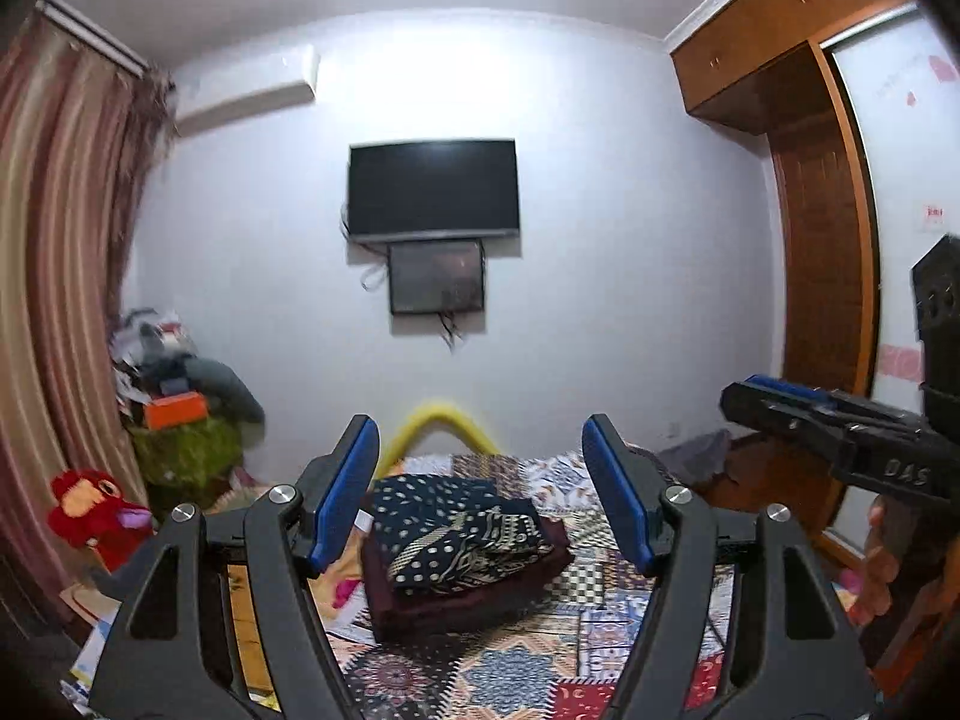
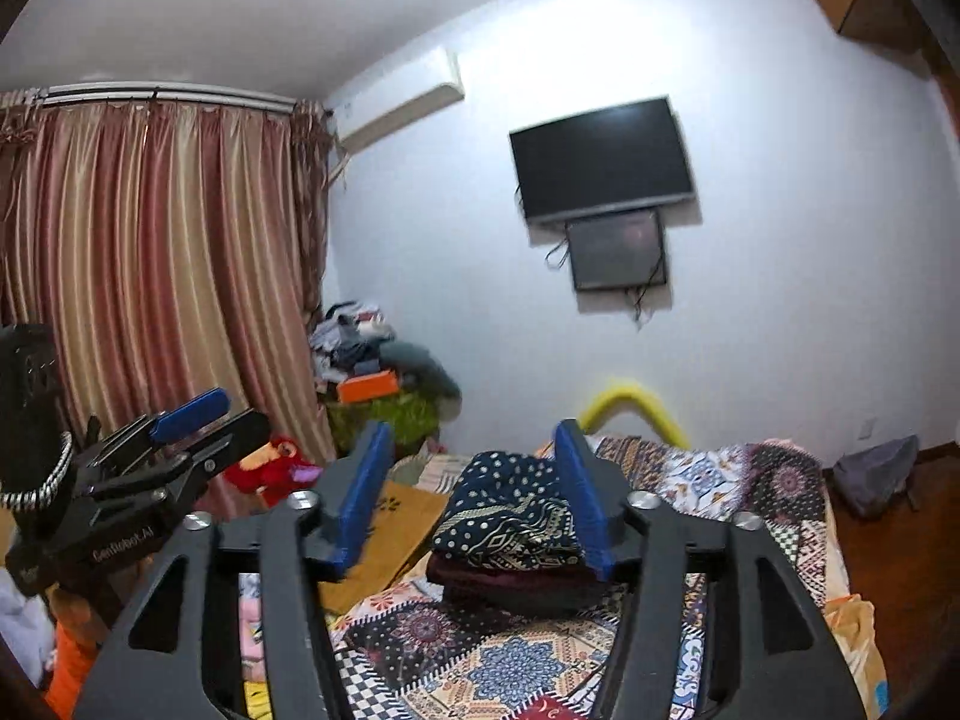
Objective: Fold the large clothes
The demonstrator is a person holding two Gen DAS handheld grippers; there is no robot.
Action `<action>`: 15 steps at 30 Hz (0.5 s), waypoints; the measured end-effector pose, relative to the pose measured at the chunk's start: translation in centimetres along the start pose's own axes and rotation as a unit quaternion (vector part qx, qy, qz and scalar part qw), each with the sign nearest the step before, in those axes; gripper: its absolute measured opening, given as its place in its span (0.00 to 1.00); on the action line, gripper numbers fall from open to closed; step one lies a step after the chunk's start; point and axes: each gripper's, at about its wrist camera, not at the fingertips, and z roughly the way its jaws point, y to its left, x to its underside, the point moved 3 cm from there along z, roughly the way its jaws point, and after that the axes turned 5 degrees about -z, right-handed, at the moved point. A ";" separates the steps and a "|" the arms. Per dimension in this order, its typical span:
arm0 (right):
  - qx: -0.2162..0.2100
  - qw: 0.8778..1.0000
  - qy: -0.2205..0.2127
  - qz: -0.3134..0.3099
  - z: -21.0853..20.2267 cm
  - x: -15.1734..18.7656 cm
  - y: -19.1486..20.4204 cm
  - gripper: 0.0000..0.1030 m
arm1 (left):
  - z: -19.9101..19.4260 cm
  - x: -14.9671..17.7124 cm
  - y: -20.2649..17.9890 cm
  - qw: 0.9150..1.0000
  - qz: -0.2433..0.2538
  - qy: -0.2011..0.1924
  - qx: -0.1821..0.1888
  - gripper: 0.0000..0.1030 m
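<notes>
The folding looks done or nearly so: a navy dotted garment (image 1: 462, 531) lies folded on top of a maroon folded piece (image 1: 468, 591) in a neat stack on the patchwork bedspread (image 1: 510, 672), beyond and between the fingertips of the left gripper (image 1: 480, 492), whose fingers stand spread and empty, while the right gripper (image 2: 474, 489) also has its fingers apart with nothing between them, held level above the bed. The left wrist view shows the wooden wardrobe (image 1: 822, 276) to the right of its fingers, whereas the right wrist view alone shows the full striped curtain (image 2: 156, 264) to the left of its fingers, and I judge that no unfolded garment is visible on the bed
</notes>
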 end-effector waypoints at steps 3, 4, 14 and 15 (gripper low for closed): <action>0.028 0.999 -0.022 -0.021 -0.9 0.4 0.8 0.74 | -2.0 1.7 -0.4 0.999 0.001 -0.024 -0.026 0.75; 0.035 0.999 -0.027 -0.030 -1.0 0.6 1.1 0.78 | -2.4 2.0 -0.3 0.999 -0.001 -0.029 -0.033 0.84; 0.061 0.997 -0.020 -0.034 -0.2 1.3 1.2 1.00 | -3.1 4.9 1.8 0.997 -0.050 -0.023 -0.051 1.00; 0.059 0.998 -0.018 -0.032 -0.3 1.4 1.2 1.00 | -3.3 5.0 1.8 0.997 -0.051 -0.022 -0.049 1.00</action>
